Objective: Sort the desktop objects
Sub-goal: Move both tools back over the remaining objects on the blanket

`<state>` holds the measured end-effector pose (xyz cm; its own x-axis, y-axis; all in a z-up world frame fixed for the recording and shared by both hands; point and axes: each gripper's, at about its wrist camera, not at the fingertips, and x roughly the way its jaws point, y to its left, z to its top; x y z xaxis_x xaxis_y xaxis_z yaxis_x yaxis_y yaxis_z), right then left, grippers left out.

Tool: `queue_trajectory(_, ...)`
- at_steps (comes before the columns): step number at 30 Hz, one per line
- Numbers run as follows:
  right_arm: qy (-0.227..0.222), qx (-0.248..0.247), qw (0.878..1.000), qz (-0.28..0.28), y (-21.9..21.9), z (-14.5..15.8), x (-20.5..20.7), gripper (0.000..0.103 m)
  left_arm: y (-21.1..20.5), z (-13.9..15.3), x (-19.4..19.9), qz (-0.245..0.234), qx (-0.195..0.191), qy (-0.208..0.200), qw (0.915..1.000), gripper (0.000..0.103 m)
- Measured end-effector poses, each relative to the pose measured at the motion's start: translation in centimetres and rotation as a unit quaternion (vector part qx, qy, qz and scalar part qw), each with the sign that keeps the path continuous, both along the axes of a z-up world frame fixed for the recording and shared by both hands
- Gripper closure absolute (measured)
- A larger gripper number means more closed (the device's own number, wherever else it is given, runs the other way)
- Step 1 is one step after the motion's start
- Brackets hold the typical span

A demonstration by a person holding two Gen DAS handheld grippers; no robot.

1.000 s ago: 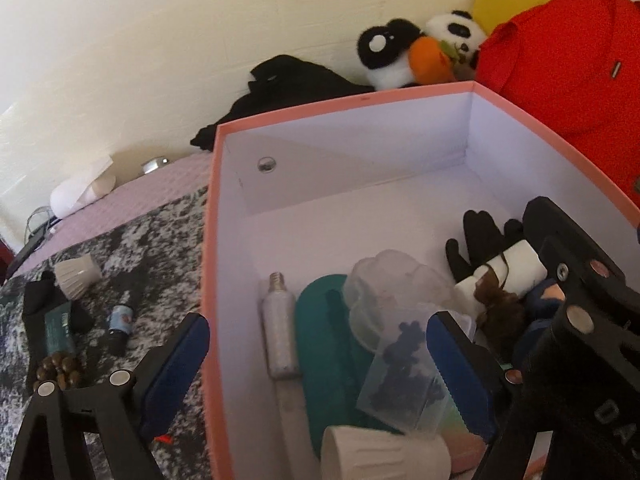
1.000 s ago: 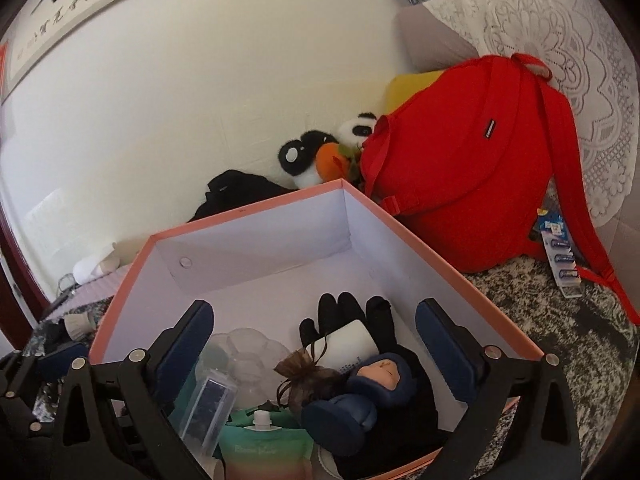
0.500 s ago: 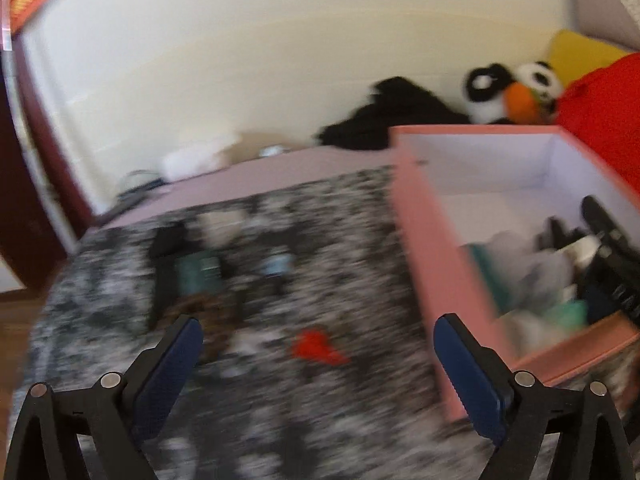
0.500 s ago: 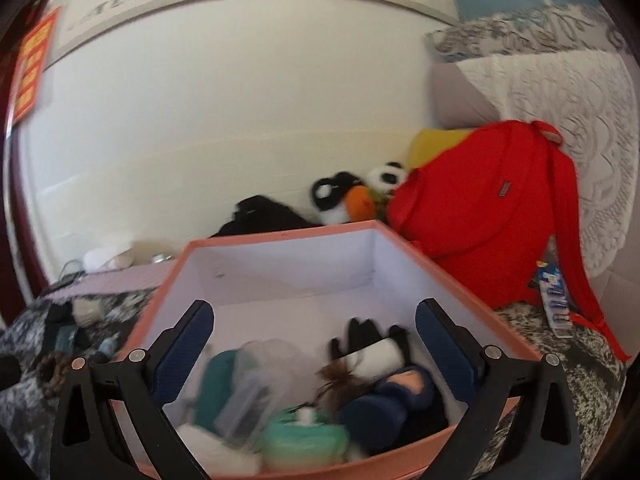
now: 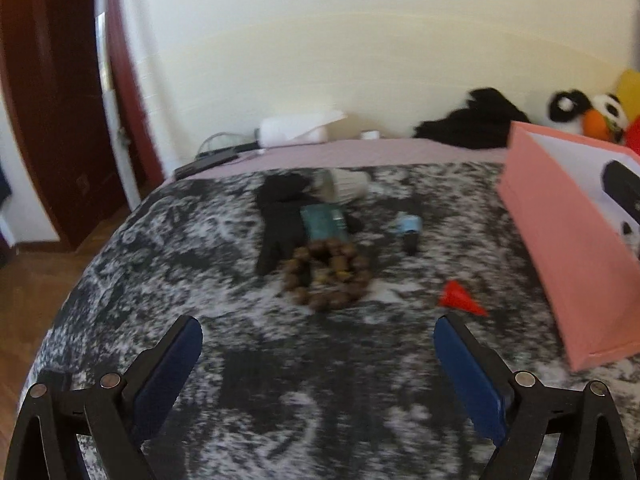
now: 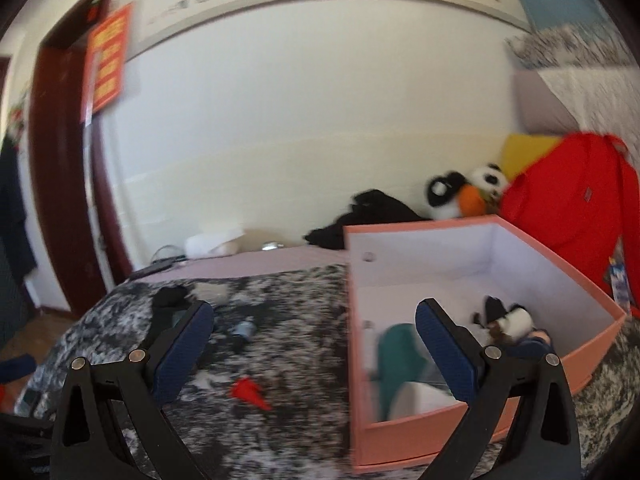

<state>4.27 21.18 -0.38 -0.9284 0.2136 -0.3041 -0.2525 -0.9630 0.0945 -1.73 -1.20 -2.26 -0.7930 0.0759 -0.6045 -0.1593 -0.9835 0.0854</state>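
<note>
The left gripper was spread wide and empty; the bead bracelet and red cone lay just ahead, the pink box to its right. Centring on one item before closing seemed wise.

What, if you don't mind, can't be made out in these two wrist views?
- Left wrist view: the pink box runs off the right edge, so its contents are hidden.
- Right wrist view: the right gripper covers part of the box's contents, and the rest is motion-blurred.
- Small blue-capped bottle: label too blurred to read.
</note>
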Motion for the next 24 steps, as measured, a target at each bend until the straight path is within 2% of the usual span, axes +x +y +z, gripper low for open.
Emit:
queue_trajectory(2,0.003,0.025,1.000,0.019,-2.3,-0.3,-0.2,0.000,-1.4,-0.9,-1.3,0.016,-0.011,-0.025,0.9995,0.006)
queue_trajectory(8,-0.009,0.127,0.989,0.076,-9.1,-2.3,-1.1,0.000,-4.4,-1.1,-2.6,0.050,-0.025,-0.007,0.9984,0.006)
queue_trajectory(11,-0.042,0.163,0.980,0.102,-11.6,-4.1,-2.3,0.000,-4.5,-1.6,-3.0,0.052,-0.031,-0.013,0.9980,0.006)
queue_trajectory(13,-0.066,0.167,0.977,0.114,-12.1,-5.2,-3.2,0.000,-4.5,-1.9,-3.1,0.053,-0.035,-0.018,0.9978,0.006)
queue_trajectory(16,-0.102,0.150,0.973,0.141,-12.5,-6.7,-4.4,0.000,-4.4,-2.4,-3.4,0.054,-0.040,-0.024,0.9974,0.006)
queue_trajectory(20,-0.137,0.071,0.974,0.165,-10.9,-7.9,-5.8,0.000,-4.3,-3.0,-3.7,0.055,-0.048,-0.033,0.9968,0.006)
queue_trajectory(24,-0.163,0.019,0.975,0.150,-8.4,-9.1,-7.6,0.000,-4.2,-3.6,-4.1,0.056,-0.053,-0.044,0.9961,0.006)
